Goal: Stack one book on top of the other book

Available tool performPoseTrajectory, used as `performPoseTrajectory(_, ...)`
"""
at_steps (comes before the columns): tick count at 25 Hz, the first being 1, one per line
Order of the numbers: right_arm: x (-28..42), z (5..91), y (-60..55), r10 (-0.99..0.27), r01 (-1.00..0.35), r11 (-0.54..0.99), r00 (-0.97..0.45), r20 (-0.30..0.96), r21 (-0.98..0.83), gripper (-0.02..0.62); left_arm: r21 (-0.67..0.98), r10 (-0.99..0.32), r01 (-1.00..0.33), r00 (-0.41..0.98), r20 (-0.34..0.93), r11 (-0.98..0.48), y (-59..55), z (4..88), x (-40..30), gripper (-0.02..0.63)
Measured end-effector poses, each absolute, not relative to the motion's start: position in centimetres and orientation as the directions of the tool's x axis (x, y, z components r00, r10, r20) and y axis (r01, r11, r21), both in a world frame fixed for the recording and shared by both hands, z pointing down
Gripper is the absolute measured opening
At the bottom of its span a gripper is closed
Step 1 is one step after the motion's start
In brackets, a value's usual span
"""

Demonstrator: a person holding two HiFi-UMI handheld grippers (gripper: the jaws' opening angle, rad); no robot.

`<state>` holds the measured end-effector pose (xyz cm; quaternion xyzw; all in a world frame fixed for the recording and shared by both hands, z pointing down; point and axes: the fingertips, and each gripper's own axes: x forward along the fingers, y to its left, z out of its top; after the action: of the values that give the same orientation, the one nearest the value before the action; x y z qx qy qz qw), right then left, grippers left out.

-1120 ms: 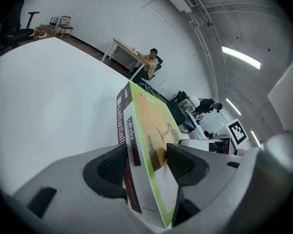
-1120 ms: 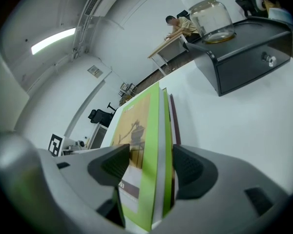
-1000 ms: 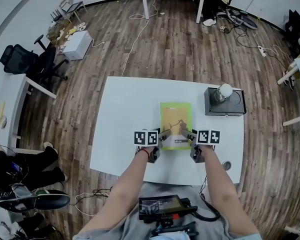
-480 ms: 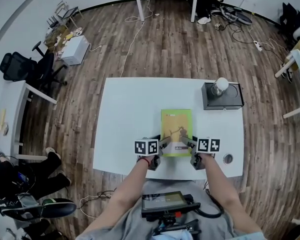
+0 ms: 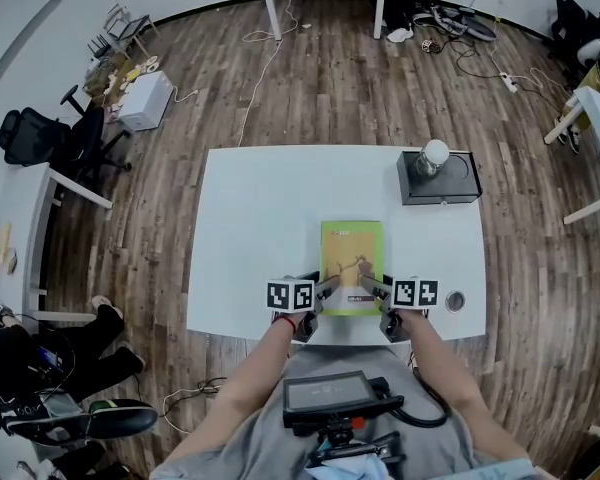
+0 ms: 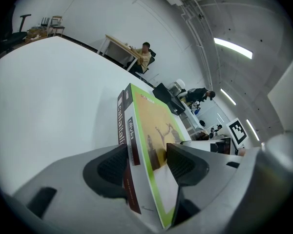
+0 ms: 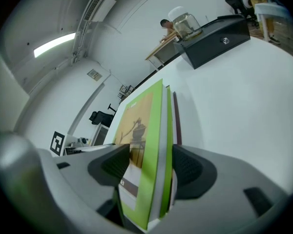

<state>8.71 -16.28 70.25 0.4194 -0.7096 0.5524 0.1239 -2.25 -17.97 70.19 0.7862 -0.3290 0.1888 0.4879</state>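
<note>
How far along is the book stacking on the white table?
Stacking looks done: the green-and-tan covered book lies on the maroon-spined book, edges roughly aligned. In hand: the left gripper and right gripper each clamp both books at the near end. Left: release and withdraw, it seems.

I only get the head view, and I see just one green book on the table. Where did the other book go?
Observer: It's underneath. The left gripper view shows a second book lying under the green book.
Operator: Is the claw grabbing both?
Observer: Yes. The left claw has one pad on the green cover and one below the second book.
Operator: And the other claw?
Observer: The right gripper view shows the right claw closed on both books too.
</note>
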Motion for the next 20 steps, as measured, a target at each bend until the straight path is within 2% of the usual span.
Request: performPoseTrajectory(20, 8.5, 70.5, -14.5, -0.438, -0.727, 0.047, -0.631, 0.64, -0.685, 0.256, 0.644, -0.294, -0.688, 0.726, 0.622, -0.335, -16.4, 70.4, -2.3, 0.264)
